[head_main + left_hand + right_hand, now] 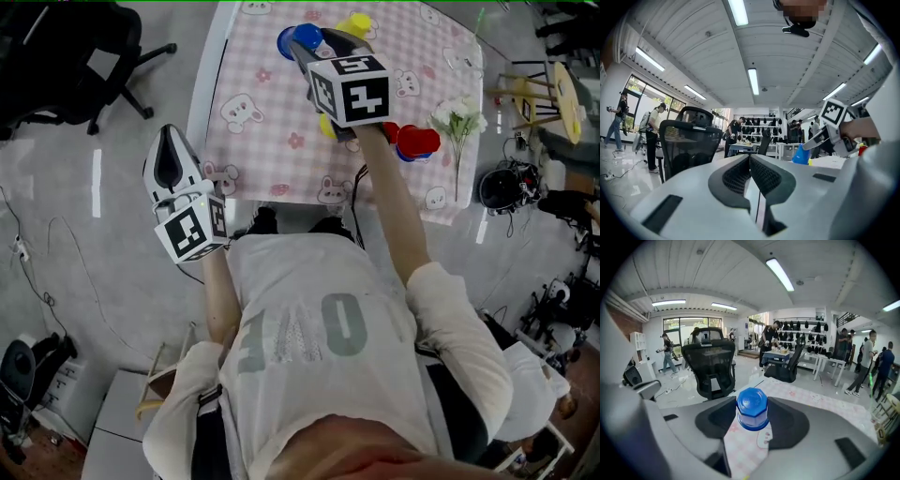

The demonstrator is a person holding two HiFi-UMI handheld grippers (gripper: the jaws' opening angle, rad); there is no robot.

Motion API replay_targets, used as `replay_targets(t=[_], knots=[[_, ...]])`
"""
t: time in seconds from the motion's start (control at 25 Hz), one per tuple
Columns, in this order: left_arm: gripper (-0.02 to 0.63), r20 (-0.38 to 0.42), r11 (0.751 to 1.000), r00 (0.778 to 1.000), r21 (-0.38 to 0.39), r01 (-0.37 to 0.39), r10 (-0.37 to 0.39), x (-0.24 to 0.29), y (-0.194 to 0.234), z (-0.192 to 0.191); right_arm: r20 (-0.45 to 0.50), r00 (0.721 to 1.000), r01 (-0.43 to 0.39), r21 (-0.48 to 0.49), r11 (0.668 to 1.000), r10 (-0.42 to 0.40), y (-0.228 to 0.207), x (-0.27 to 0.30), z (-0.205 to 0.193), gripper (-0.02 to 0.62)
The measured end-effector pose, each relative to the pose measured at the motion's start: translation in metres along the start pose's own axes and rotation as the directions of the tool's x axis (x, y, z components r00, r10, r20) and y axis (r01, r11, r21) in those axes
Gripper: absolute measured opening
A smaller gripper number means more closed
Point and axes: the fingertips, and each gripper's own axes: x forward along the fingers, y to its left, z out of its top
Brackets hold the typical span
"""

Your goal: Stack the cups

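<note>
The right gripper (751,401) reached across a pink checked tablecloth (253,84) toward the 12 o'clock edge of the table, where an upturned blue cup (302,39) stood on the cloth between its jaws. The jaws were spread wide, and their pads appeared to meet the cup's sides with no gap showing. How firmly they pressed could not be made out. A yellow cup (356,23) stood just beside, at about 1 o'clock from the blue one. A red cup (417,141) waited well apart at 4 o'clock, near a spray of white flowers (457,117). The left gripper (750,161) hung off the table at 8 o'clock, jaws pressed together on nothing.

No stack had yet been built. The likeliest trouble lay in the hold itself. The pads sat on a smooth, tapered wall, so a light squeeze could let the cup slide out on the lift or tilt in the jaws. The outer jaw also ran close to the yellow cup and could knock it over in any sideways swing.
</note>
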Motion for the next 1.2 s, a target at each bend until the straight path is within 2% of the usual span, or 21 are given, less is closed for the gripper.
replay_targets(t=[0.12,0.28,0.6,0.84,1.2], knots=[[0.029,0.008,0.998,0.998,0.009,0.07,-0.07,0.015,-0.026,0.003,0.038,0.997,0.062,0.016,0.998,-0.063,-0.016,-0.057,-0.007,0.219],[0.029,0.02,0.988,0.988,0.016,0.152,-0.152,0.032,-0.062,0.007,-0.009,0.993,0.116,0.06,0.991,-0.116,-0.039,-0.112,-0.042,0.219],[0.029,0.009,0.966,0.966,0.006,0.258,-0.258,0.048,-0.11,0.003,-0.127,0.98,0.172,0.127,0.977,-0.156,-0.055,-0.152,-0.103,0.219],[0.029,-0.007,0.958,0.958,0.001,0.288,-0.288,0.05,-0.13,-0.004,-0.164,0.977,0.159,0.146,0.976,-0.135,-0.055,-0.151,-0.124,0.219],[0.029,-0.023,0.96,0.96,0.009,0.279,-0.278,0.05,-0.126,-0.009,-0.189,0.974,0.156,0.153,0.976,-0.126,-0.055,-0.146,-0.134,0.219]])
